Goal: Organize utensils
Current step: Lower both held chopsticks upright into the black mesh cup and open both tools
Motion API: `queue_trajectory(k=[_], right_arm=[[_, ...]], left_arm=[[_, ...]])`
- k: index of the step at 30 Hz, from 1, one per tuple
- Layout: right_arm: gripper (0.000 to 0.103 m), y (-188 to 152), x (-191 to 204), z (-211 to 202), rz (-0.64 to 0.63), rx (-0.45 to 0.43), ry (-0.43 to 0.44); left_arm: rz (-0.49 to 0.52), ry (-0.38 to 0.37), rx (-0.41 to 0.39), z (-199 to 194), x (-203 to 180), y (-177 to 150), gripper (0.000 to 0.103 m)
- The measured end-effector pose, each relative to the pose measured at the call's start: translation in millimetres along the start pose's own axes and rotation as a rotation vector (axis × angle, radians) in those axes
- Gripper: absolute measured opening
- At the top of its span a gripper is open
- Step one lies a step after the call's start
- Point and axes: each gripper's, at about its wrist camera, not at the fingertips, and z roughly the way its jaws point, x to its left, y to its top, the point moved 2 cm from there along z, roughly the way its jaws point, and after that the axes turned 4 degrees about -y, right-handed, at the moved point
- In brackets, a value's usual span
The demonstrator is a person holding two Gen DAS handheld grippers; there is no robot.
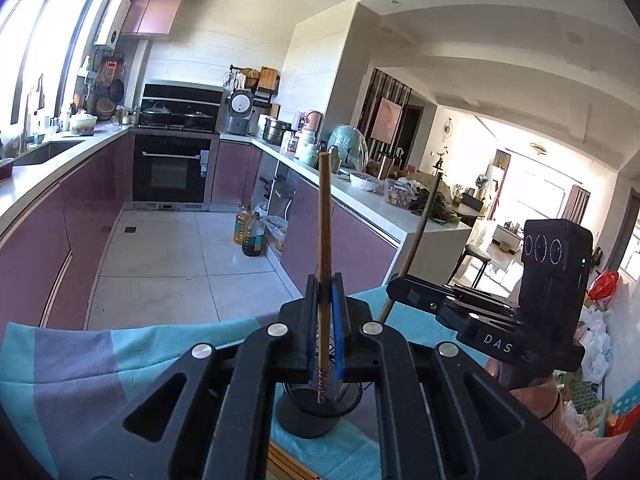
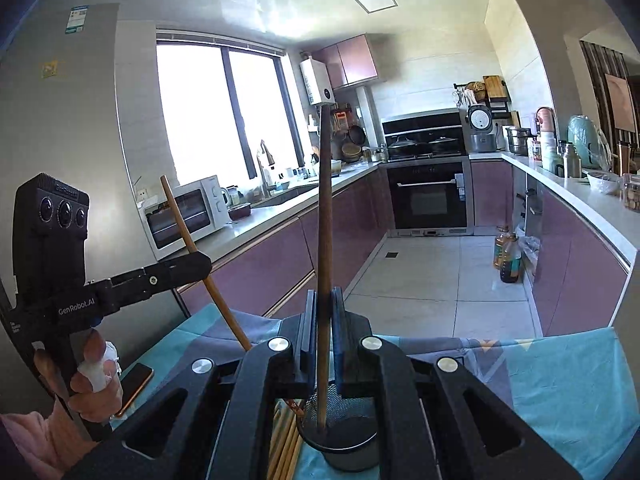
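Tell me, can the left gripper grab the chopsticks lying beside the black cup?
Probably not yet: the left gripper is shut on a light chopstick over the black mesh cup. The loose chopsticks lie unobstructed.

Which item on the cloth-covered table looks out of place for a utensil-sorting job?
A phone lies on the cloth beside the left hand; it is no utensil. Otherwise each tongs holds a chopstick over the black holder, as expected.
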Motion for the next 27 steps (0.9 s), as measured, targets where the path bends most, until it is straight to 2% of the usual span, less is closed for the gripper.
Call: queue_trajectory(k=[3, 11, 15, 24, 27], right_arm=[[0.006, -8, -4, 15, -0.005, 0.048, -0.017], [0.006, -40, -15, 59, 0.0, 0.25, -0.039], [0.006, -49, -15, 73, 0.003, 0.306, -0.047], [0.009, -49, -19, 93, 0.026, 0.326, -0.073], [0.009, -49, -17, 96, 0.031, 0.327, -0.081]], left_arm=[[-0.005, 0.014, 0.062, 26, -1, -12, 0.007], [-0.044, 0.017, 0.239, 83, 13, -60, 0.007], [-0.052, 0.021, 0.249, 103, 29, -73, 0.007], [-0.055, 0.058, 0.265, 125, 41, -74, 0.008], [-0.053, 0.068, 0.254, 124, 45, -73, 0.015]])
